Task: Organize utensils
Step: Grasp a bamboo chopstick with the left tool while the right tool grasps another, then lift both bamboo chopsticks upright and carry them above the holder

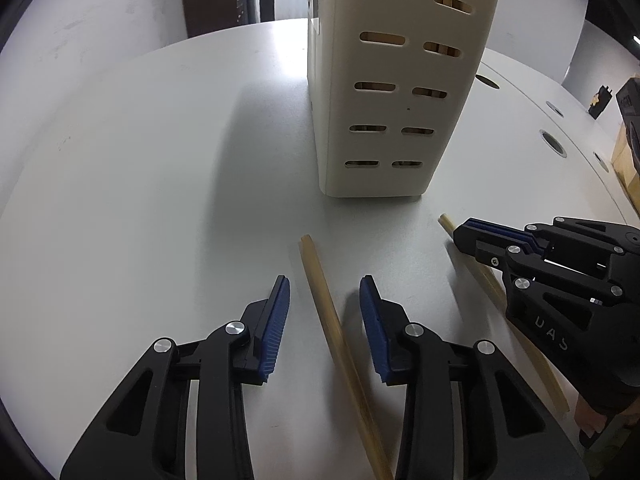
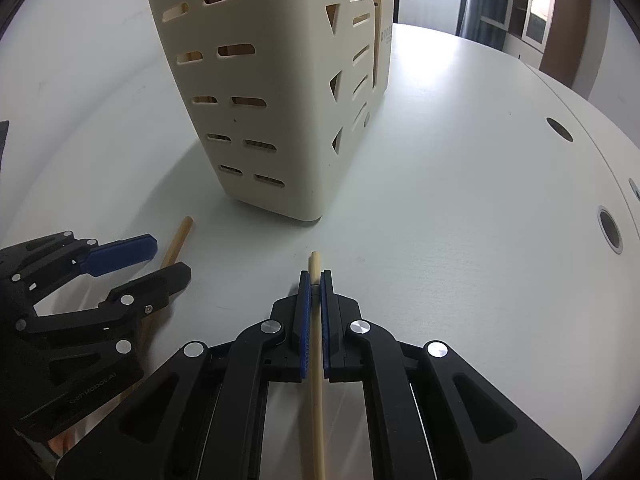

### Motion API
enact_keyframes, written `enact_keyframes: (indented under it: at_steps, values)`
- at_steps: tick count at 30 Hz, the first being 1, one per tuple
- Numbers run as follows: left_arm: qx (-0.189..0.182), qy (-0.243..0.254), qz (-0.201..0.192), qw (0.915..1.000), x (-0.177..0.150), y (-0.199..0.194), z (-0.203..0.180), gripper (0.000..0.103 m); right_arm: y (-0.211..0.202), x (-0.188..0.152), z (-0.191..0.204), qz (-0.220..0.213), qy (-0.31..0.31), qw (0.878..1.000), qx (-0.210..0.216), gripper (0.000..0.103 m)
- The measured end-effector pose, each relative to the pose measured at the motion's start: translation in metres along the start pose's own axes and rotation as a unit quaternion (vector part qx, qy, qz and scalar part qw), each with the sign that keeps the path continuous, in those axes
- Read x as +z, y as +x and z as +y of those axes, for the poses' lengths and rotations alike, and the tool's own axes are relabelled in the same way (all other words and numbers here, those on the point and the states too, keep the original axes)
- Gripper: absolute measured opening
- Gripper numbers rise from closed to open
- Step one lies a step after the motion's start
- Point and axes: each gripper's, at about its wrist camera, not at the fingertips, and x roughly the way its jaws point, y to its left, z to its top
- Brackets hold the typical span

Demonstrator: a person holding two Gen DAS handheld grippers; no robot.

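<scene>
Two wooden chopsticks lie on the white table in front of a cream slotted utensil holder, also in the right wrist view. My left gripper is open, its blue pads on either side of one chopstick, low over the table. My right gripper is shut on the other chopstick; that chopstick's tip sticks out ahead of the pads. In the left wrist view the right gripper holds that chopstick at the right. In the right wrist view the left gripper straddles its chopstick.
The holder has more compartments behind it. The white table has round cable holes along its right side. Boxes stand past the table's right edge. A doorway and dark cabinets lie beyond the table.
</scene>
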Motion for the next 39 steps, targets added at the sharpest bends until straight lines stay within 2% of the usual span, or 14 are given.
enact_keyframes:
  at_steps: [5,12,15,18,25,34,39]
  values:
    - [0.02,0.011,0.003,0.9997,0.003,0.001,-0.004,0.014,0.002,-0.001,0.002,-0.001,-0.001,1.0,-0.002,0.006]
    - [0.017,0.018,0.003,0.9997,0.006,0.001,-0.002,0.006,-0.002,-0.004,0.005,-0.014,-0.001,1.0,-0.008,0.005]
    - [0.014,0.013,0.003,0.9998,0.005,-0.002,0.006,0.006,-0.009,-0.006,0.005,-0.022,-0.002,1.0,-0.006,0.006]
    - [0.014,-0.006,-0.028,0.9995,0.005,-0.019,0.013,0.006,-0.019,-0.007,0.003,-0.033,-0.001,0.999,-0.002,0.005]
    - [-0.017,-0.026,-0.089,0.9955,0.01,-0.062,0.02,0.006,-0.047,-0.008,0.003,-0.078,0.003,0.997,0.005,0.005]
    - [-0.033,-0.021,-0.139,0.9895,0.006,-0.106,0.026,0.006,-0.083,-0.01,0.004,-0.123,0.003,0.992,0.013,0.005]
    - [-0.037,-0.011,-0.166,0.9854,0.008,-0.131,0.021,0.006,-0.1,0.001,0.01,-0.147,-0.001,0.989,0.018,0.005]
